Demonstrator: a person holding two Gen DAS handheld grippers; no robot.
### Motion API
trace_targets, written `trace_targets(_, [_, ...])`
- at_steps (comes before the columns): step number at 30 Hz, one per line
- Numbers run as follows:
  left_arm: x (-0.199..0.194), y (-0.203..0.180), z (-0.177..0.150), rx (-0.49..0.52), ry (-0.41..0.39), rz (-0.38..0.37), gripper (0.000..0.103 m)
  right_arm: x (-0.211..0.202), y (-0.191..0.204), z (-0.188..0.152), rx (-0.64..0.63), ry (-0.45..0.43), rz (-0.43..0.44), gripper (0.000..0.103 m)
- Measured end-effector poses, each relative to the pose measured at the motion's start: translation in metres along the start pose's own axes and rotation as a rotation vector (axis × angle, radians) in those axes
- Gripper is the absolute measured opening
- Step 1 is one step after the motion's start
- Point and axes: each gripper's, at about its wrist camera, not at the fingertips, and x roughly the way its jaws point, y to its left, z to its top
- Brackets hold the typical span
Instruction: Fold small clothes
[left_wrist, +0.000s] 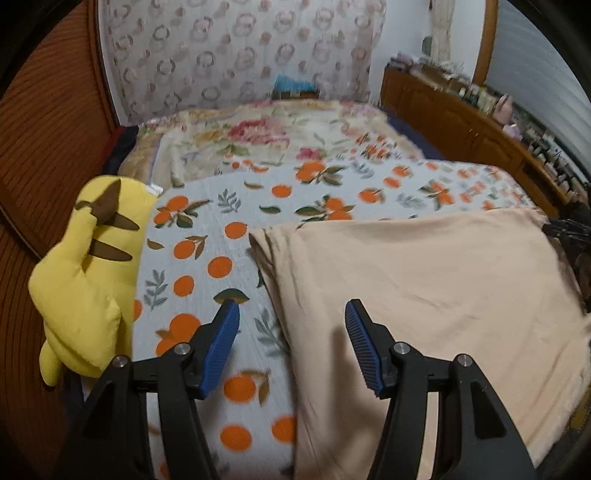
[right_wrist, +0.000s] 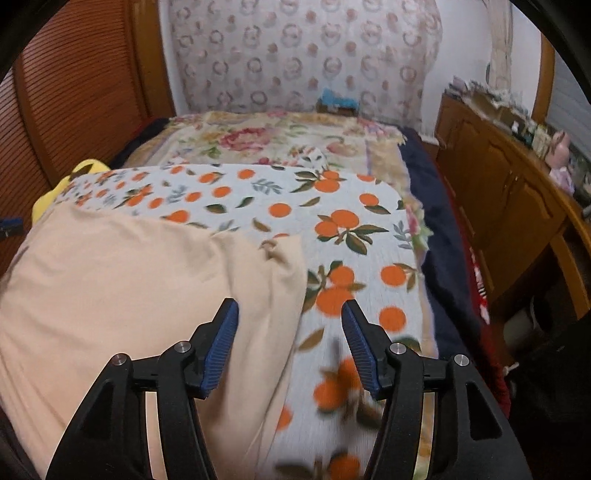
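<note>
Both grippers hang low over the bed (left_wrist: 236, 206), jaws spread wide and holding nothing. Between them lies the cloth (left_wrist: 424, 280), a peach garment spread flat on the orange-print cover, its long axis running from the near edge of the bed toward the far one. The left gripper (left_wrist: 291, 308) straddles its left side edge, the right gripper (right_wrist: 290, 306) its right side edge. Neither seems nearer, so I judge a two-handed fold comes next.
</note>
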Motion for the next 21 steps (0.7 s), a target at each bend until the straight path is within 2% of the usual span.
trace_targets(3, [0.022, 0.006, 0.003, -0.015, 0.044, 0.005, 0.059, 0.015, -0.008, 0.006, 0.024, 0.027, 0.028, 0.059])
trace_targets(7, [0.032, 0.005, 0.011, -0.035, 0.047, -0.027, 0.059, 0.024, -0.006, 0.007, 0.013, 0.033, 0.054, 0.06])
trace_targets(10, [0.037, -0.005, 0.017, 0.016, 0.045, -0.009, 0.059, 0.026, 0.004, 0.01, -0.013, 0.036, 0.067, 0.057])
trace_targets(11, [0.039, -0.008, 0.02, 0.022, 0.038, -0.021, 0.052, 0.028, 0.009, 0.011, -0.024, 0.036, 0.069, 0.053])
trace_targets(12, [0.039, -0.009, 0.021, 0.02, 0.035, -0.041, 0.046, 0.03, 0.014, 0.012, -0.041, 0.034, 0.067, 0.044])
trace_targets(13, [0.038, -0.009, 0.022, 0.02, 0.035, -0.05, 0.021, 0.031, 0.022, 0.012, -0.066, 0.029, 0.062, 0.032])
trace_targets(14, [0.037, -0.011, 0.023, 0.015, 0.048, -0.055, 0.005, 0.031, 0.026, 0.012, -0.075, 0.025, 0.067, 0.02])
trace_targets(15, [0.034, -0.013, 0.023, 0.019, 0.05, -0.052, 0.004, 0.031, 0.029, 0.013, -0.078, 0.03, 0.089, 0.006])
trace_targets(17, [0.015, -0.021, 0.022, 0.048, 0.008, -0.059, 0.003, 0.025, 0.042, 0.011, -0.116, 0.028, 0.098, 0.004])
trace_targets(18, [-0.007, -0.025, 0.022, 0.052, -0.041, -0.06, 0.003, 0.016, 0.049, 0.009, -0.153, 0.001, 0.08, 0.004])
trace_targets(21, [-0.066, -0.032, 0.022, 0.071, -0.17, -0.086, 0.003, -0.033, 0.065, 0.007, -0.196, -0.124, 0.096, 0.003])
